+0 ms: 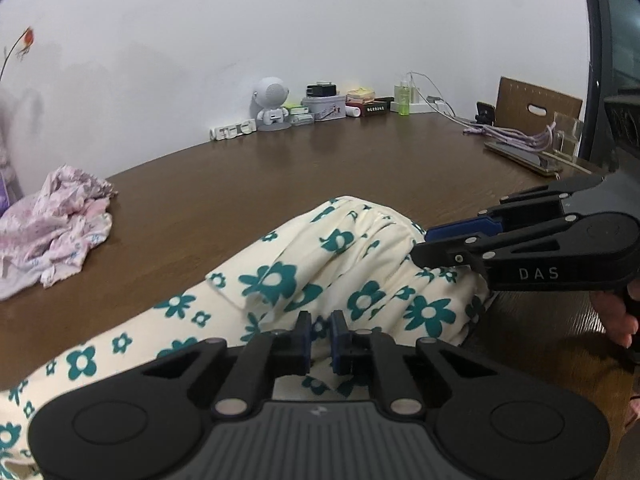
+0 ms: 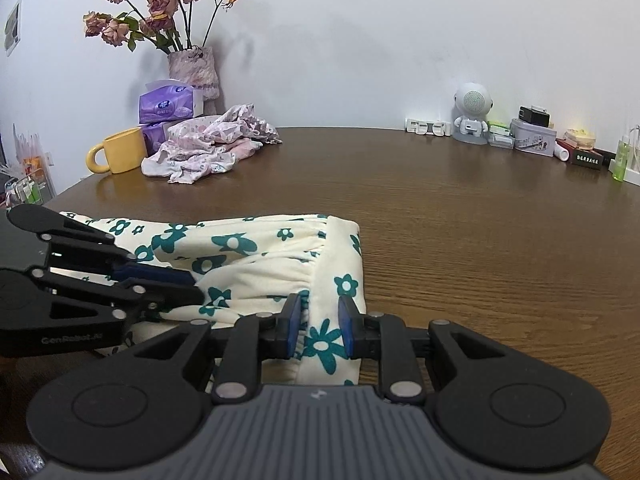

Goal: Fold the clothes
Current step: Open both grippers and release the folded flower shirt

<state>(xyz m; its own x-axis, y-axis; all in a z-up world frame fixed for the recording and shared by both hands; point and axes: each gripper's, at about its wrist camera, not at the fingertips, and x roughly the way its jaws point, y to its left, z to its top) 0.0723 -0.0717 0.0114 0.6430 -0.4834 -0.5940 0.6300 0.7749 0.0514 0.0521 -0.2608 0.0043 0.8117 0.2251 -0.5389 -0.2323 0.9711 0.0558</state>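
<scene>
A cream garment with teal flowers (image 1: 280, 276) (image 2: 248, 248) lies on the brown wooden table (image 1: 280, 168), its gathered elastic waistband toward the right. My left gripper (image 1: 324, 336) sits low over the cloth with its blue pads close together and a fold of fabric pinched between them. In the right wrist view the left gripper (image 2: 196, 288) reaches in from the left onto the cloth. My right gripper (image 2: 320, 328) is shut on the garment's folded edge by the waistband. From the left wrist view the right gripper (image 1: 420, 246) comes in from the right, tips on the waistband.
A crumpled pink garment (image 1: 52, 236) (image 2: 208, 144) lies at the table's far left, beside a yellow mug (image 2: 120, 152), tissue packs (image 2: 168, 106) and a vase of flowers (image 2: 194, 68). Along the wall stand a white robot-shaped speaker (image 2: 472, 114), a tin (image 2: 534, 140) and bottles. A phone (image 1: 520, 156) lies far right.
</scene>
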